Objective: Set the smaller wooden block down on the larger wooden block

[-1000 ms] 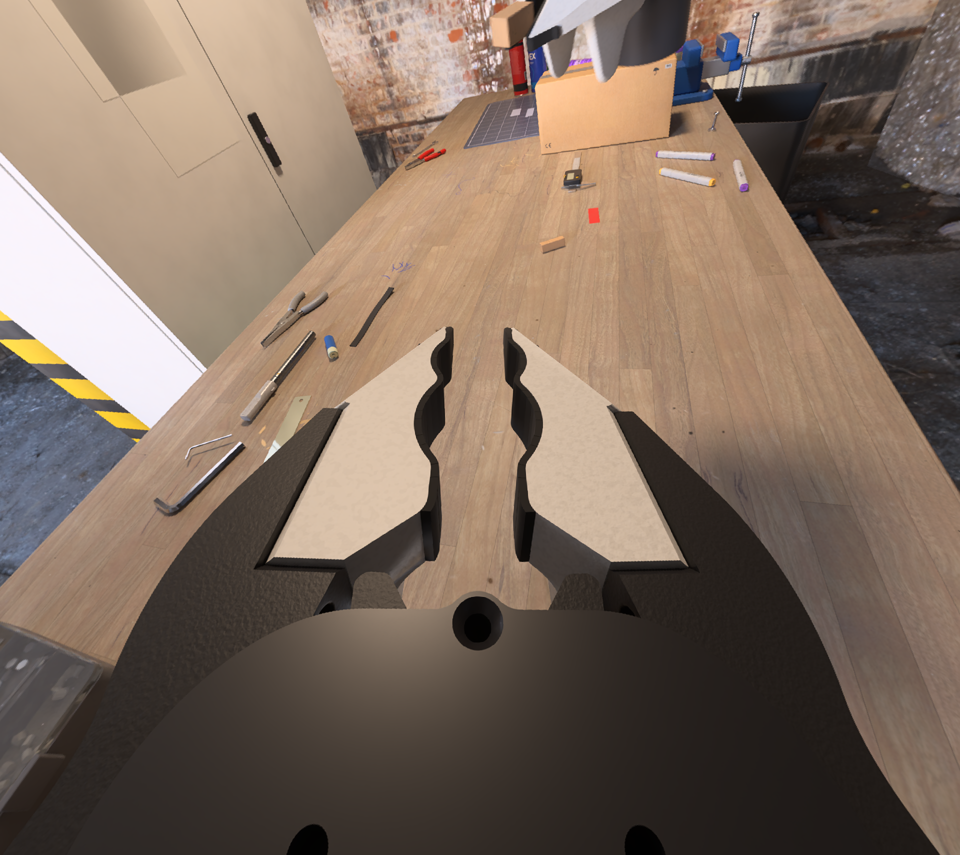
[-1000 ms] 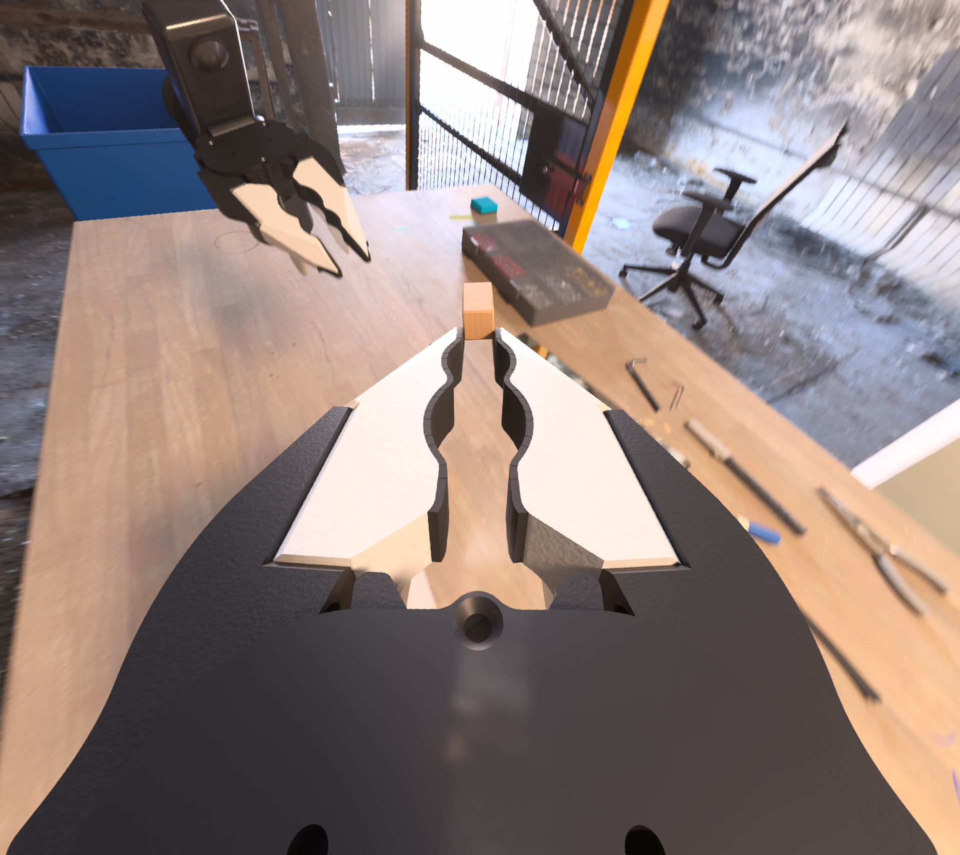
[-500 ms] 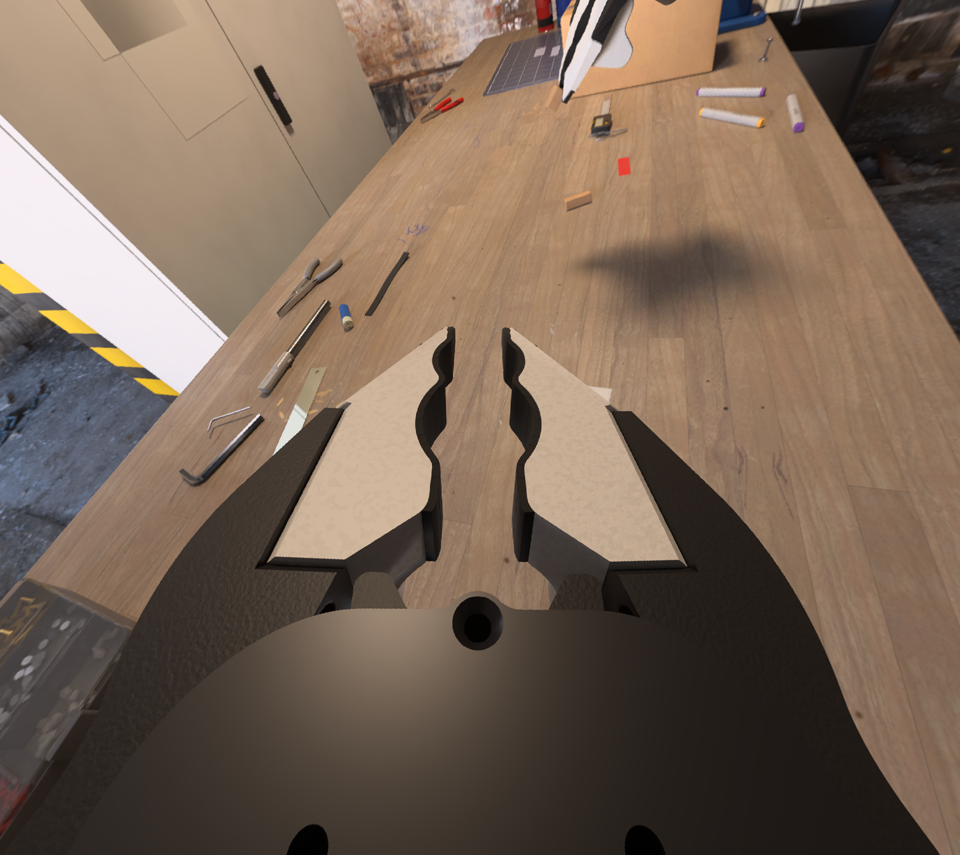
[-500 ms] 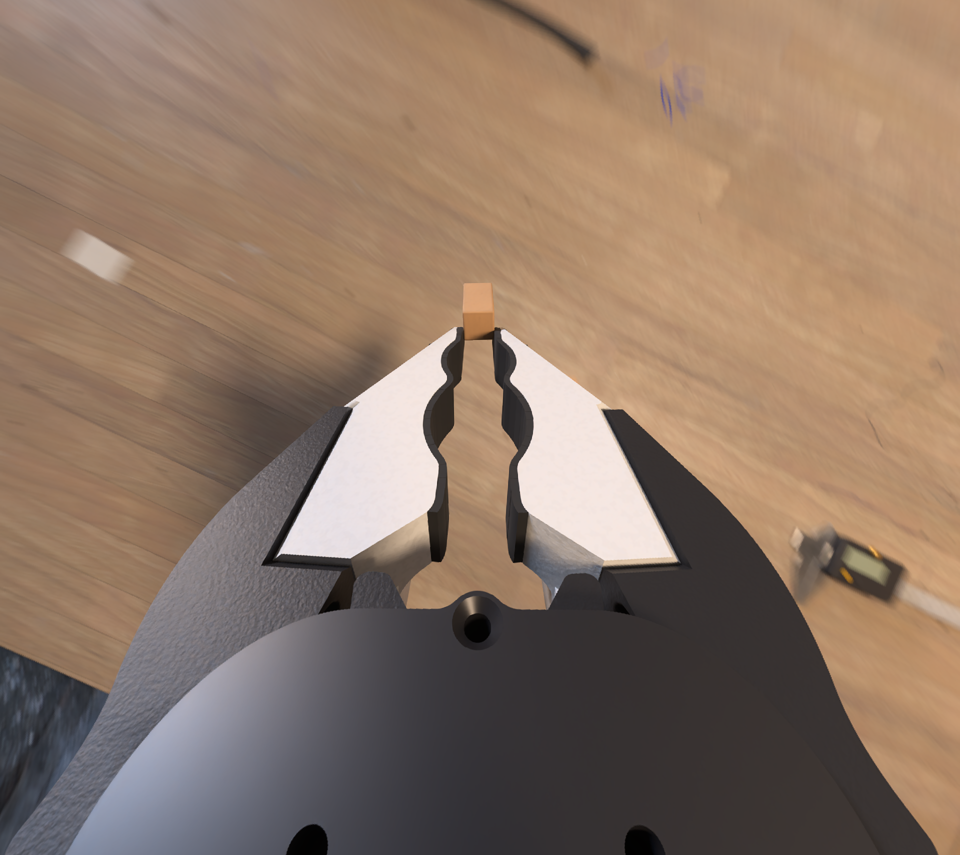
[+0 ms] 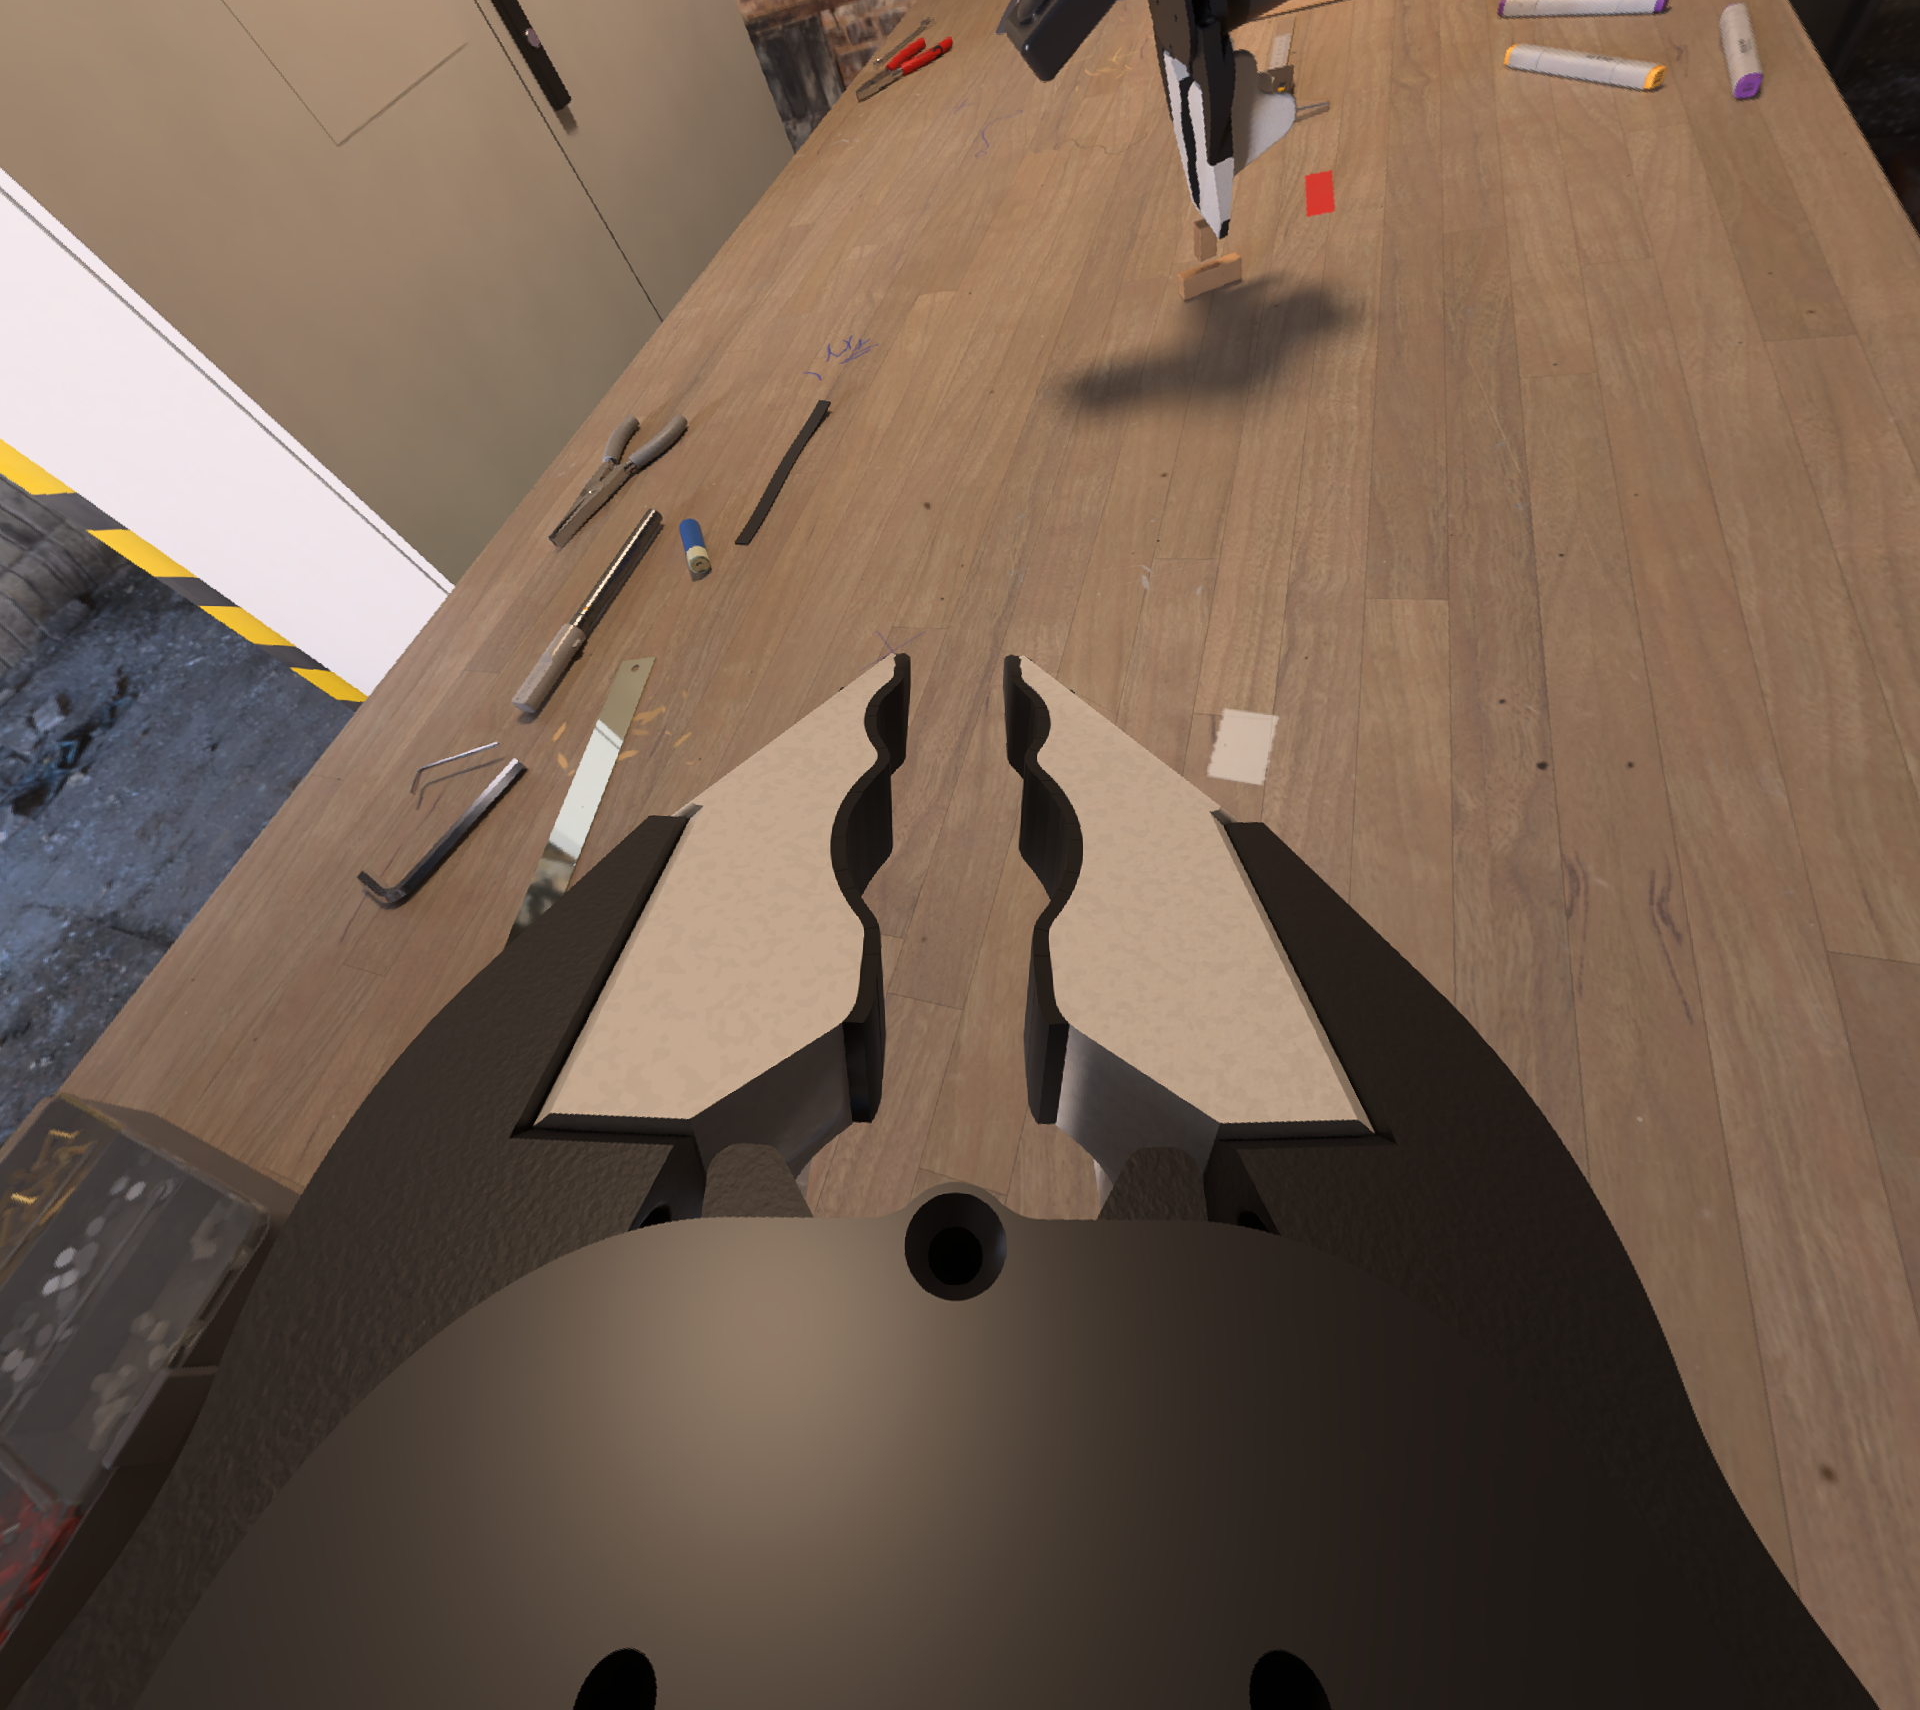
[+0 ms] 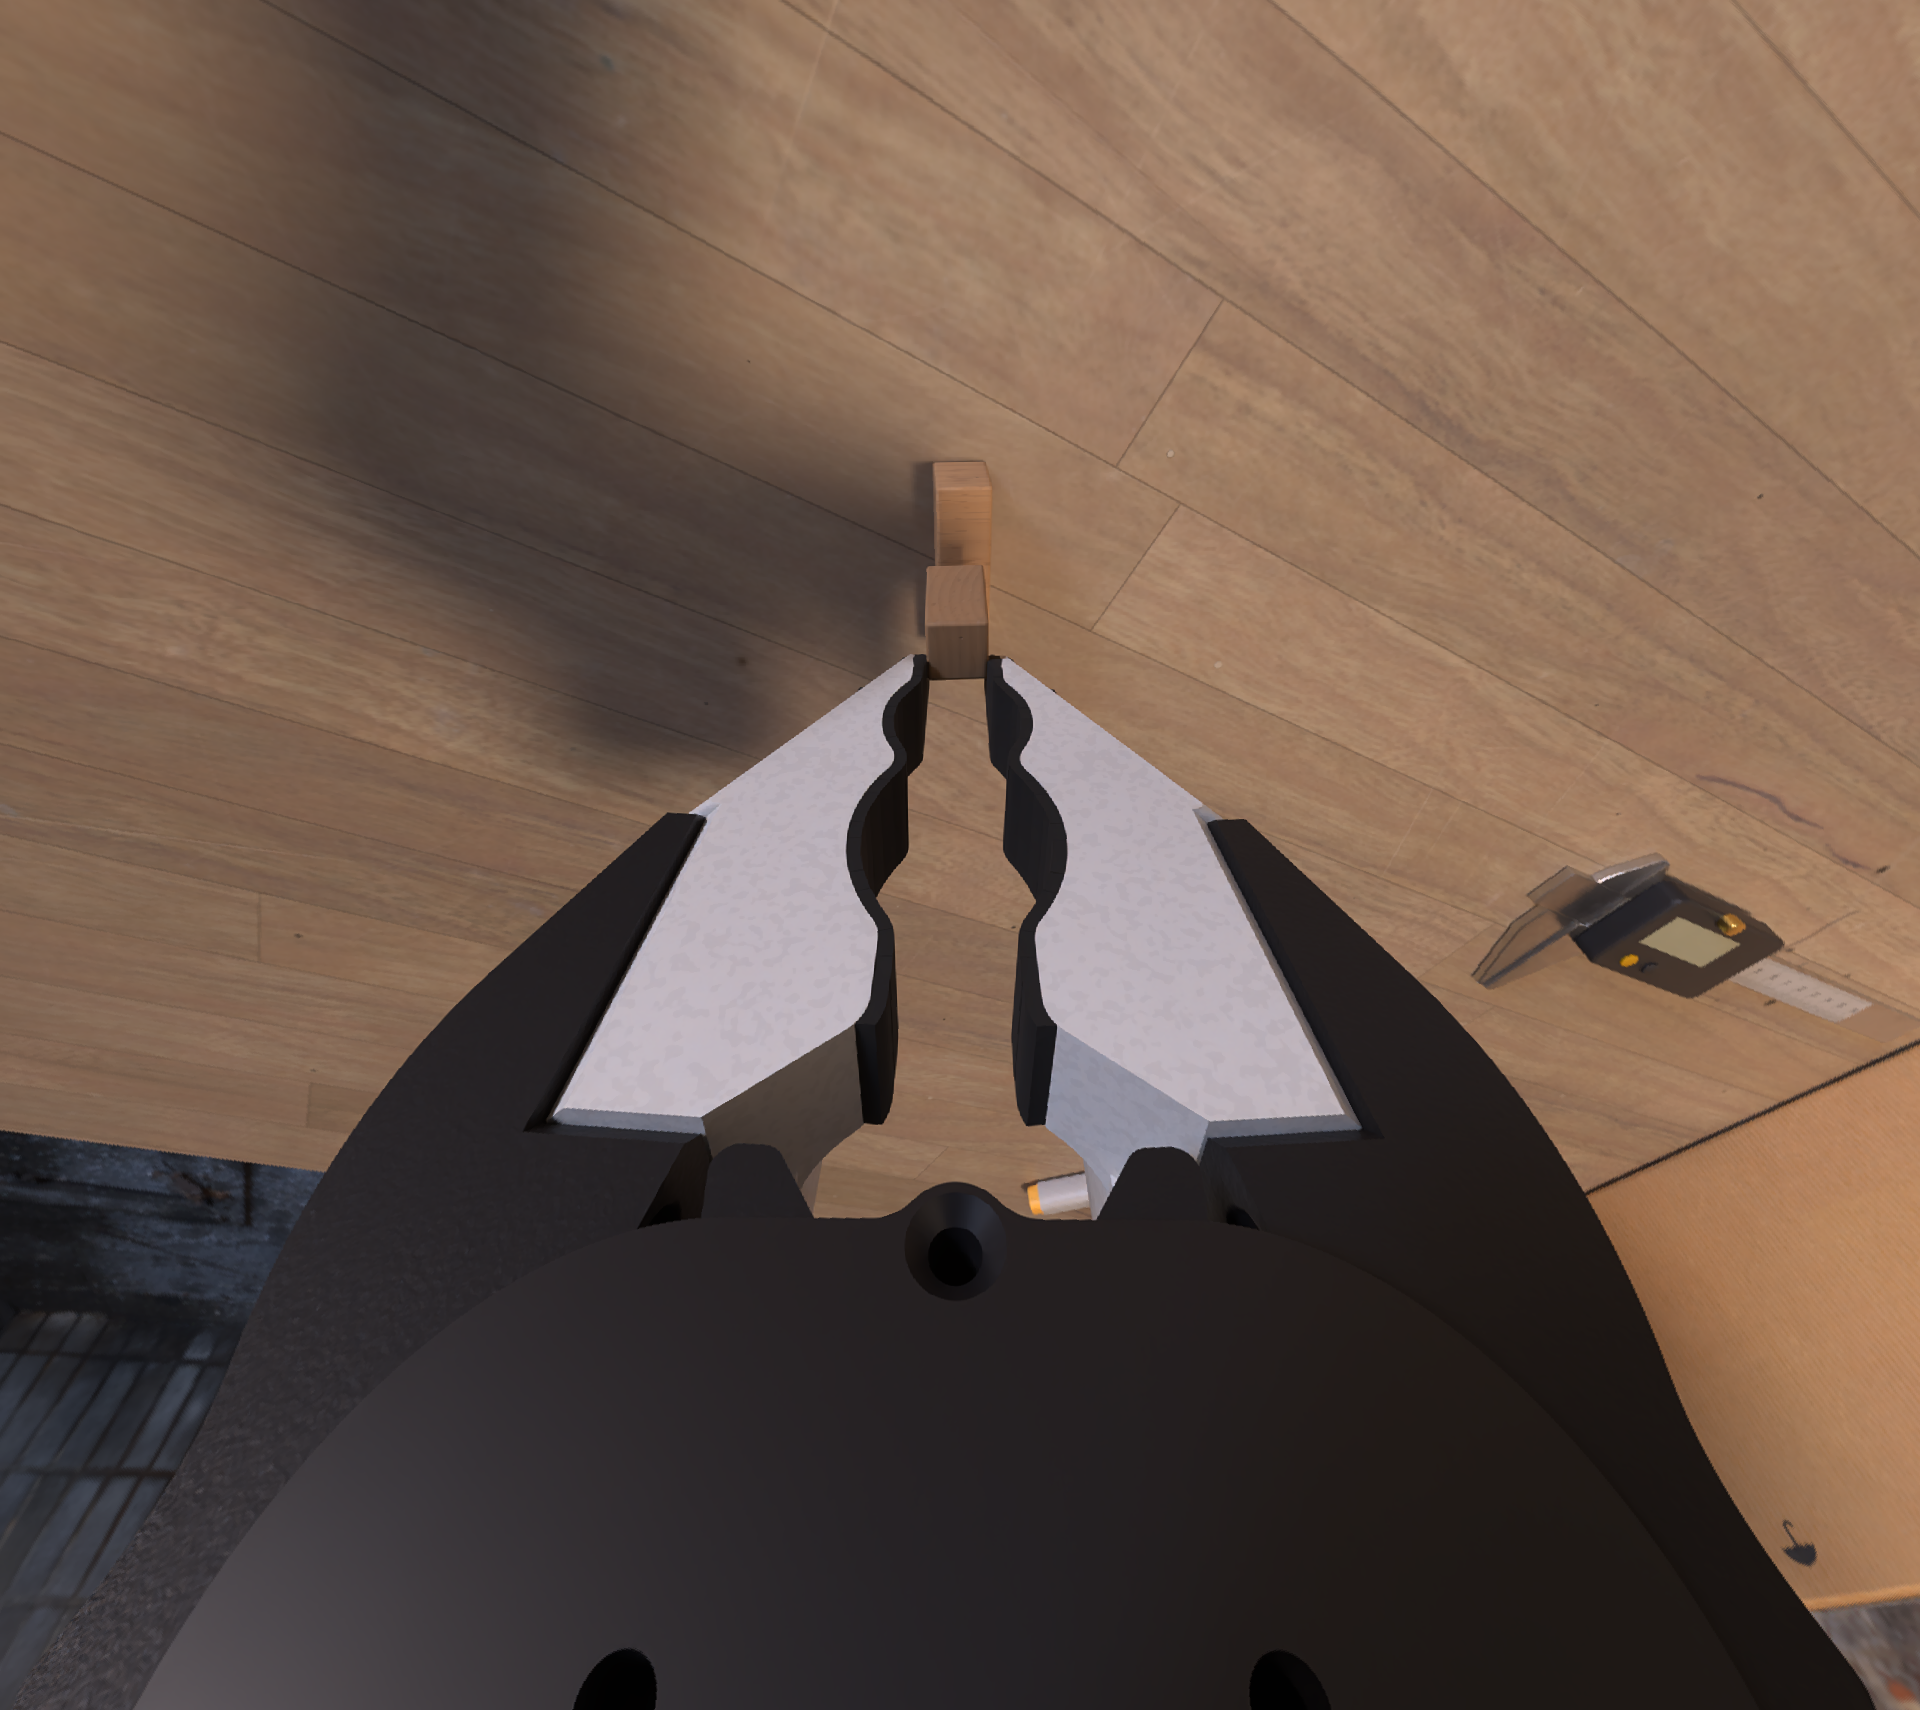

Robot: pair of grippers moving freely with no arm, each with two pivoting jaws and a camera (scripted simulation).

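Right gripper (image 6: 956,661), jaws nearly closed on the smaller wooden block (image 6: 955,634) at their tips, points down at the desk (image 6: 1455,226); the larger wooden block (image 6: 961,505) lies flat just beyond and below, long axis roughly in line with the jaws. Left gripper (image 5: 954,661), jaws slightly apart and empty, hangs well apart. No legible writing appears; the caliper (image 6: 1662,938) screen is blank.
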